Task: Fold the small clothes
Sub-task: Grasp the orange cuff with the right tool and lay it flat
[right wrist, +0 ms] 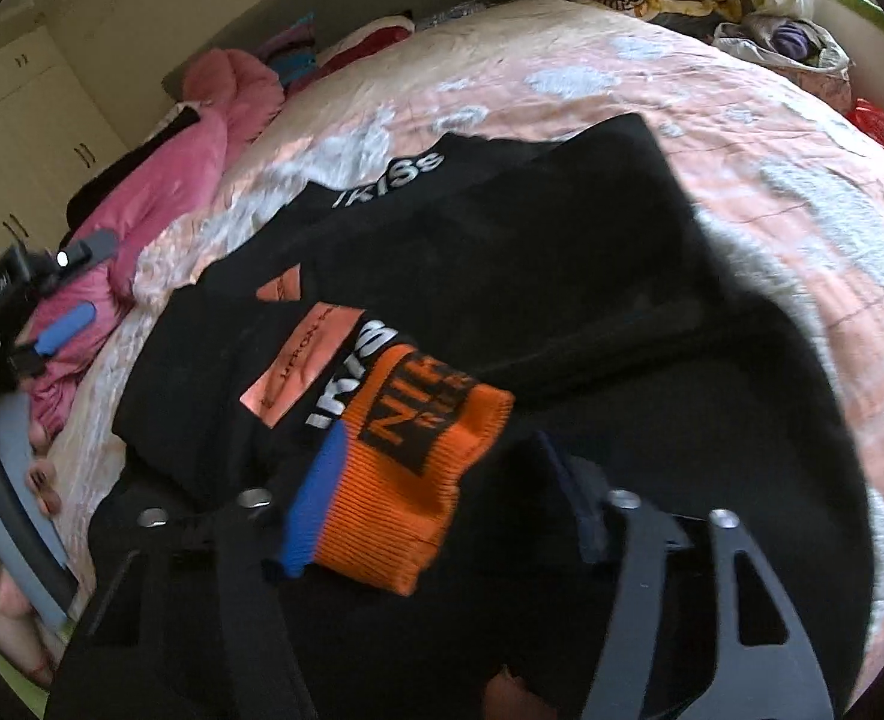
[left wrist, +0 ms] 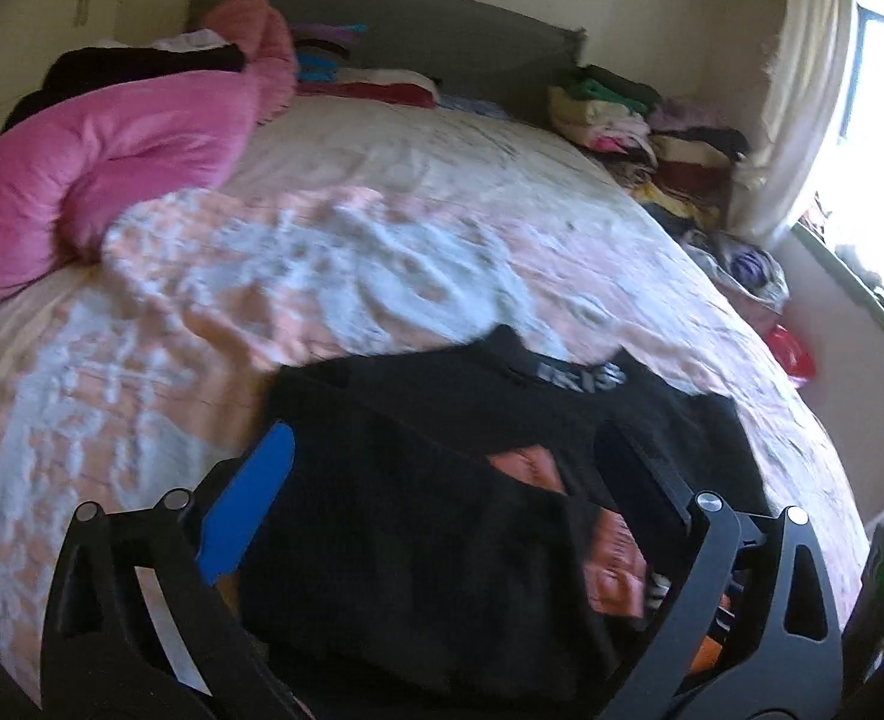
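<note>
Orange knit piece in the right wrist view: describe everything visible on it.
The orange knit piece looks like a ribbed cuff or band of stretchy fabric, with a black block carrying orange letters, only partly readable. It lies tilted on the black garment, between the open fingers of the right gripper; contact with the blue pad is unclear.

A bed (left wrist: 381, 228) in peach-and-white cover carries black garments (left wrist: 417, 510), a pink duvet (left wrist: 111, 150) and clothes piles (left wrist: 640, 120).

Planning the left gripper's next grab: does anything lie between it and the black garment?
Nothing visible does. The left gripper is open right over the black garment on the bed; the pink blanket lies off to the side.
</note>
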### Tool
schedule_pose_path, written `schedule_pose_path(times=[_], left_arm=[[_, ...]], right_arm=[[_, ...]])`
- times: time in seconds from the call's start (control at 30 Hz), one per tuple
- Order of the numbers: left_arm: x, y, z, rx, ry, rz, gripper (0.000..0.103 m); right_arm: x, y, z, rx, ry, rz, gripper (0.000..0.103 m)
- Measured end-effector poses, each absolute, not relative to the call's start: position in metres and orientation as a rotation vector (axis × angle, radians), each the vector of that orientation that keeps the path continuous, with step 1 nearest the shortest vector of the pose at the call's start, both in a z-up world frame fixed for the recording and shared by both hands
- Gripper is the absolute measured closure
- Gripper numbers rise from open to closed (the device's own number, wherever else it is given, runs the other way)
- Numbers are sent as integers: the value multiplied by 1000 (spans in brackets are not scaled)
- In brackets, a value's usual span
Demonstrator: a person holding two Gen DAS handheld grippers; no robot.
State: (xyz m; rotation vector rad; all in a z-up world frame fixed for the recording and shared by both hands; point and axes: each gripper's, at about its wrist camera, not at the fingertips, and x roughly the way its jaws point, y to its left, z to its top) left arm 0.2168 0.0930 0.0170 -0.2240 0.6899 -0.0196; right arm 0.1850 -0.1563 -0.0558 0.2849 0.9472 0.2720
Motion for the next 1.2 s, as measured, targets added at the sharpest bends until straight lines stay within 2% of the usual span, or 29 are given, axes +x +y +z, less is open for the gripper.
schedule_pose_path(times=[0.07, 0.1, 0.6, 1.2], left_arm=[[214, 110, 15, -272, 672, -3, 9], [212, 116, 14, -291, 667, -3, 9], [209, 163, 11, -390, 659, 65, 9], [219, 105, -7, -257, 738, -83, 9]], right_arm=[[185, -151, -56, 268, 942, 280, 89], [184, -150, -52, 274, 927, 299, 91], [214, -135, 72, -20, 545, 408, 92], [234, -153, 12, -31, 651, 293, 92]])
